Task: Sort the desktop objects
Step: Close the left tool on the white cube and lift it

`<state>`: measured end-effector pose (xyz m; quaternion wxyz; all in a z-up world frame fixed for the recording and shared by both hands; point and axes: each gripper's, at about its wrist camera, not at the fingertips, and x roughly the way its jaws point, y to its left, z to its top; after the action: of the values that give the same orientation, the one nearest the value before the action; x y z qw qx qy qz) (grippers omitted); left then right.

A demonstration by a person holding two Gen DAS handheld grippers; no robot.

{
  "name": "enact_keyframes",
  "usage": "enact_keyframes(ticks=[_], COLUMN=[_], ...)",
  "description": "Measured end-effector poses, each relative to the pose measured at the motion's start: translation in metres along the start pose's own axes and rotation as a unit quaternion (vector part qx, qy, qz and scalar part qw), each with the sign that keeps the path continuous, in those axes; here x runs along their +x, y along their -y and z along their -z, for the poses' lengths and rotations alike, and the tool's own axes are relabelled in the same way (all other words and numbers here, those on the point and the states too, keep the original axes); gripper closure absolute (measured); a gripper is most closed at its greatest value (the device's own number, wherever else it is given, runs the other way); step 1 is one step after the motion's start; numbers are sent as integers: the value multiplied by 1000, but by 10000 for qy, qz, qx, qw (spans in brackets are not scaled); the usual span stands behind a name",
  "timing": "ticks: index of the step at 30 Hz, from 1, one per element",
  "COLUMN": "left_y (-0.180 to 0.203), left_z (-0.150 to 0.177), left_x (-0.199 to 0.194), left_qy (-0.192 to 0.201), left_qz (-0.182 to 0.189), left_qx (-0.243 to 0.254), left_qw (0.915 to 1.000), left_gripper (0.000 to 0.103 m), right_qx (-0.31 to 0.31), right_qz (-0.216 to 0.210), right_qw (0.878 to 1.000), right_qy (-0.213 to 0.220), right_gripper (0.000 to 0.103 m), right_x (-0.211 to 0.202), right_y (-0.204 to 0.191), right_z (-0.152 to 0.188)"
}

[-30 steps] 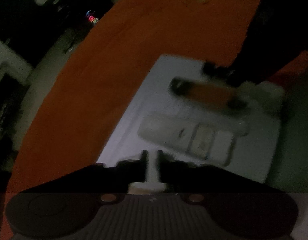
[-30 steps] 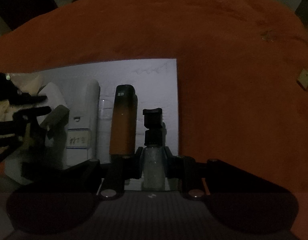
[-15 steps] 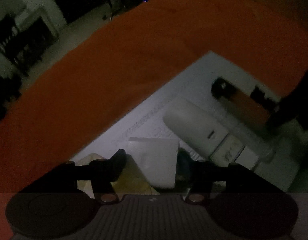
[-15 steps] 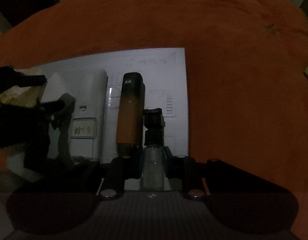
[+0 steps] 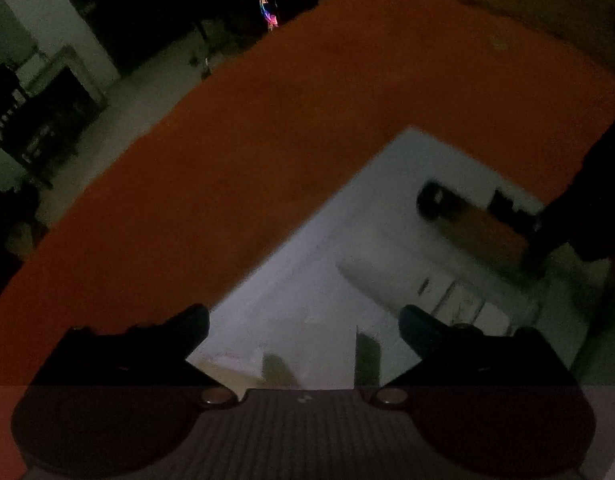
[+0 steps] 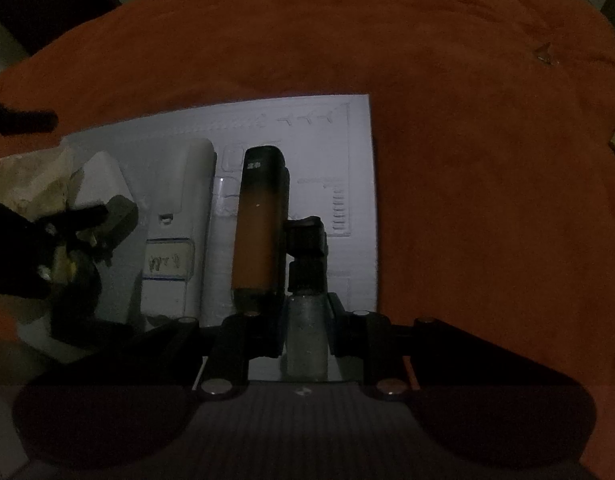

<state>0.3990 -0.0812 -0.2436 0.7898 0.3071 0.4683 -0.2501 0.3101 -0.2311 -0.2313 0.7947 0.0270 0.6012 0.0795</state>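
Left wrist view
- Left gripper (image 5: 303,322): jaws released and spread wide, nothing between them, hovering over the white sheet (image 5: 307,300).
- White sheet: lies on the orange table (image 5: 267,160); one corner points away from the camera.
- White remote (image 5: 423,280): flat on the sheet, ahead and to the right of the jaws; blurred.
- Orange tube (image 5: 483,232): dark-capped, just beyond the remote, roughly parallel to it.
- Right gripper (image 5: 587,208): dark shape at the right edge, at the tube's far end.

Right wrist view
- Right gripper (image 6: 305,320): jaws clenched on the clear spray bottle (image 6: 307,332); its black pump head (image 6: 307,236) points away over the sheet (image 6: 327,140).
- Orange tube (image 6: 259,220): just left of the bottle, lengthwise alongside it.
- White remote (image 6: 175,216): left of the tube, labelled patch facing up.
- Crumpled pale item (image 6: 31,180): at the sheet's left edge, possibly paper; too dim to identify.
- Left gripper (image 6: 43,184): dark, at the far left over that item.
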Motion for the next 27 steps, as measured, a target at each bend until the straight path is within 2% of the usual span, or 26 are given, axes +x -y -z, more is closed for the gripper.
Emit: enact_keyframes(ticks=[2, 3, 5, 8, 12, 15, 16, 17, 18, 20, 21, 23, 25, 27], left_y=[1, 2, 3, 0, 8, 6, 6, 5, 3, -1, 0, 3, 3, 4], left_z=[5, 8, 12, 16, 22, 22, 22, 21, 19, 14, 15, 13, 8, 8], left_x=[20, 28, 31, 23, 17, 9, 5, -1, -6, -9, -12, -12, -5, -4], left_qy=[-479, -590, -459, -209, -42, 152, 273, 426, 498, 413, 379, 265, 187, 195], left_qz=[177, 269, 368, 459, 433, 451, 429, 444, 420, 576, 585, 433, 417, 222], left_qx=[-117, -182, -273, -315, -22, -100, -111, -127, -218, -414, -344, -176, -213, -302], left_qw=[9986, 9977, 9979, 9982, 9991, 9988, 9986, 9980, 9976, 9966, 9970, 9986, 9987, 9991], left_gripper=[3, 10, 33, 34, 34, 35, 66, 87, 94, 94, 94, 93, 89, 54], right_qx=[79, 115, 34, -71, -216, -196, -181, -153, -99, -17, -9, -2, -10, -39], right_qz=[-11, -22, -15, -4, 93, 85, 62, 24, -12, -47, -72, -68, -35, 1], right_qw=[10000, 9999, 10000, 10000, 9997, 9997, 9997, 9998, 9998, 9996, 9995, 9995, 9997, 9998], right_qy=[57, 64, 29, 53, 29, 115, 139, 158, 197, 282, 302, 305, 261, 216], right_gripper=[80, 80, 80, 81, 81, 81, 81, 81, 81, 81, 81, 81, 81, 81], right_x=[1, 2, 4, 2, 2, -2, -3, -5, -9, -15, -17, -20, -20, -18], right_y=[2, 3, 1, 0, -4, -4, -3, -2, 0, 3, 4, 5, 5, 6], right_z=[0, 0, 1, 2, 4, 4, 3, 2, 1, -2, -3, -3, -2, -1])
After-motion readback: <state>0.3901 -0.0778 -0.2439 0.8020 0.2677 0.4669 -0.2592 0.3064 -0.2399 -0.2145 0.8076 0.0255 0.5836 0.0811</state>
